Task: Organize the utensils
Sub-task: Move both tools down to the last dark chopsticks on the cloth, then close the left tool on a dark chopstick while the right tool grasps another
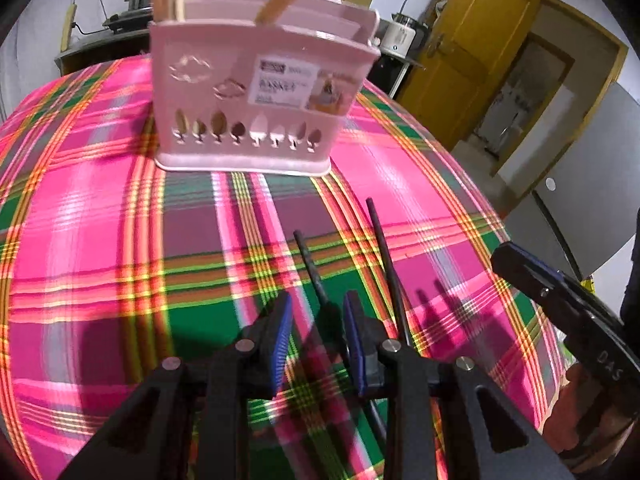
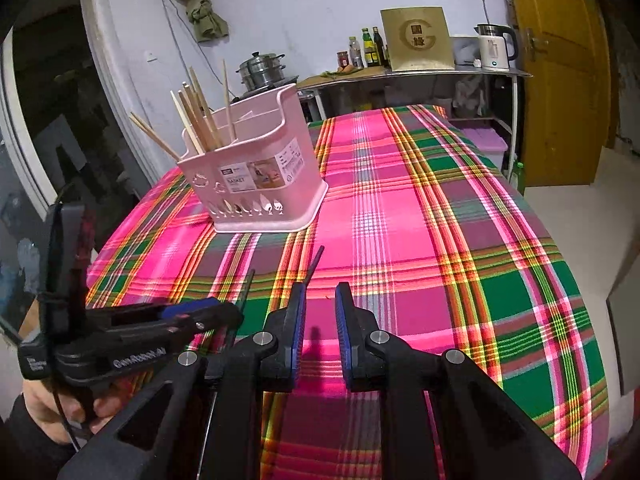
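A pink utensil basket (image 1: 256,92) stands on the plaid tablecloth; it also shows in the right wrist view (image 2: 256,184). Several wooden chopsticks (image 2: 196,116) stand in its left compartment. Two black chopsticks lie on the cloth: one (image 1: 310,268) runs between my left gripper's (image 1: 318,320) open blue pads, the other (image 1: 382,252) lies just right of them. In the right wrist view they are partly hidden, one (image 2: 314,262) near my right gripper (image 2: 320,300), which is open and empty. The left gripper shows there too (image 2: 200,312).
The plaid tablecloth (image 2: 440,220) covers the table, whose right edge drops to the floor. A shelf (image 2: 420,74) behind holds bottles, a kettle and a steel pot. A yellow door (image 2: 560,80) is at the far right. The right gripper's body (image 1: 560,300) is at the right.
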Motion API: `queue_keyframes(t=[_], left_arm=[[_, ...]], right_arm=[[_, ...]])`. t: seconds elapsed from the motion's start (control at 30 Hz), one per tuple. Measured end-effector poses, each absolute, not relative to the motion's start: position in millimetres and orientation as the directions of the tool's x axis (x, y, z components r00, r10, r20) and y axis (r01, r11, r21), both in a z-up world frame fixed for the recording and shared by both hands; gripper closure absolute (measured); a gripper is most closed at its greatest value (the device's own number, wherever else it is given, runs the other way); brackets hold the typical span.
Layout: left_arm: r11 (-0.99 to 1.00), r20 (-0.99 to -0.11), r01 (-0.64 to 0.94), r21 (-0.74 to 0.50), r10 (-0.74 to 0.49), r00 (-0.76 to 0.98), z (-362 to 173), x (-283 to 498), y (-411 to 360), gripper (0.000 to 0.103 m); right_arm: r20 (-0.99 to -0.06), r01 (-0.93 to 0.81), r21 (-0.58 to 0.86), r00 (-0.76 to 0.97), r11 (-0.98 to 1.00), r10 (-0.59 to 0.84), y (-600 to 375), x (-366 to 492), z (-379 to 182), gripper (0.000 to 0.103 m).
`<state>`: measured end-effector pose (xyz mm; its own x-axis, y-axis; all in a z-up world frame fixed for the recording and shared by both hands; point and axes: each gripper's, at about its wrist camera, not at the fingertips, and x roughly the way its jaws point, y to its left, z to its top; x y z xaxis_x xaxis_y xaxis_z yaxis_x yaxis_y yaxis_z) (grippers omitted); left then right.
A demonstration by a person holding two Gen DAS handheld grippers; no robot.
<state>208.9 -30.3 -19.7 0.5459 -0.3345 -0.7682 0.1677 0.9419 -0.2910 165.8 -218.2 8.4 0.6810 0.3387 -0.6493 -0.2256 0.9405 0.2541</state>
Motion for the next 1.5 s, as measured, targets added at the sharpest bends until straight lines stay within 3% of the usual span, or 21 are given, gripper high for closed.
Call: queue_keyframes(t=[0.07, 0.17, 0.67, 1.07, 1.2, 1.5], left_arm=[[0.952, -0.768, 0.182, -0.245, -0.305, 0.564, -19.6, 207.5, -36.6, 0.076], [0.969, -0.783, 0.187, -0.16, -0.24, 0.574, -19.7, 207.1, -40.0, 0.093], [0.969, -0.791, 0.209, -0.129, -0.228, 0.568, -18.4, 218.3, 1.5, 0.095], [0.979, -0.818, 0.179, -0.098, -0.182, 0.546, -16.5, 226.2, 7.2, 0.093], [0.987, -0.819, 0.149, -0.061, -0.135, 0.557, -15.8, 226.4, -0.6, 0.093], [0.991, -0.812, 0.123, -0.051, -0.113, 0.572, -16.3, 227.6, -1.9, 0.095]], right_arm=[[-0.654, -0.225, 0.254, 0.676, 0.941, 0.338, -216.5, 168.0, 6.5, 0.088], [-0.663, -0.228, 0.252, 0.667, 0.94, 0.34, -212.5, 172.0, 2.8, 0.088], [-0.755, -0.256, 0.209, 0.571, 0.944, 0.322, -177.2, 216.0, -22.0, 0.088], [-0.815, -0.242, 0.095, 0.538, 0.966, 0.215, -155.7, 234.2, -28.9, 0.088], [-0.823, -0.231, 0.065, 0.537, 0.971, 0.183, -151.2, 235.2, -28.2, 0.094], [-0.817, -0.246, 0.14, 0.518, 0.959, 0.252, -154.6, 233.7, -24.9, 0.098]])
